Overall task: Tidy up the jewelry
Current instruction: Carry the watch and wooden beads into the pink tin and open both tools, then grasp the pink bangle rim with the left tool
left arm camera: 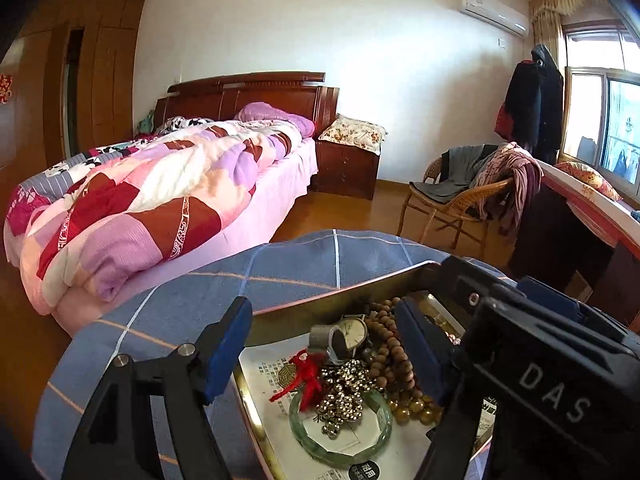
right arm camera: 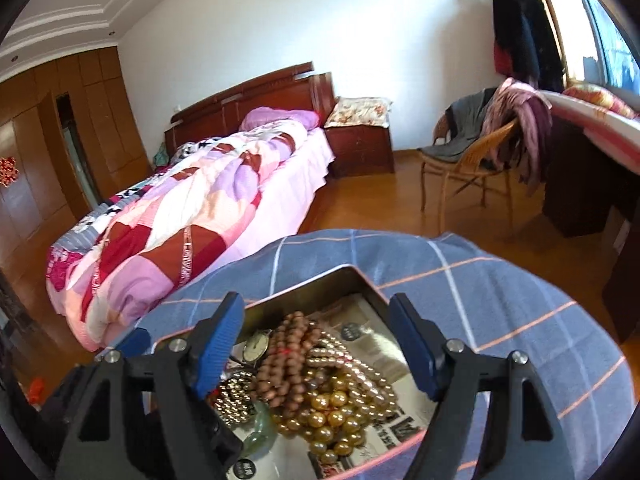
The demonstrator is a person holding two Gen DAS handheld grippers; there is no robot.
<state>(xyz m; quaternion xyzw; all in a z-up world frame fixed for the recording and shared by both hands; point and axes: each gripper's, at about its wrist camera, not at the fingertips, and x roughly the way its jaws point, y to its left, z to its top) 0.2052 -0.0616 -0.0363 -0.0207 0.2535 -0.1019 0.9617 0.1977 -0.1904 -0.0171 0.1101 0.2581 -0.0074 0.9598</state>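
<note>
A shallow metal tin [left arm camera: 344,294] lined with newspaper sits on a blue checked cloth [left arm camera: 280,268]. It holds a wristwatch [left arm camera: 352,330], a red knot charm [left arm camera: 306,378], a cluster of small metal beads [left arm camera: 346,392], a green jade bangle [left arm camera: 340,436], a brown wooden bead string [right arm camera: 286,364] and golden beads [right arm camera: 328,408]. My left gripper [left arm camera: 322,350] is open above the watch and charm. My right gripper [right arm camera: 316,350] is open above the bead strings; its black body [left arm camera: 540,376] crosses the left wrist view.
The tin's far rim [right arm camera: 348,270] faces a bed with a patchwork quilt [left arm camera: 152,208]. A wicker chair with clothes [left arm camera: 460,200] and a desk [left arm camera: 580,216] stand at the right. The cloth [right arm camera: 500,304] extends to the right of the tin.
</note>
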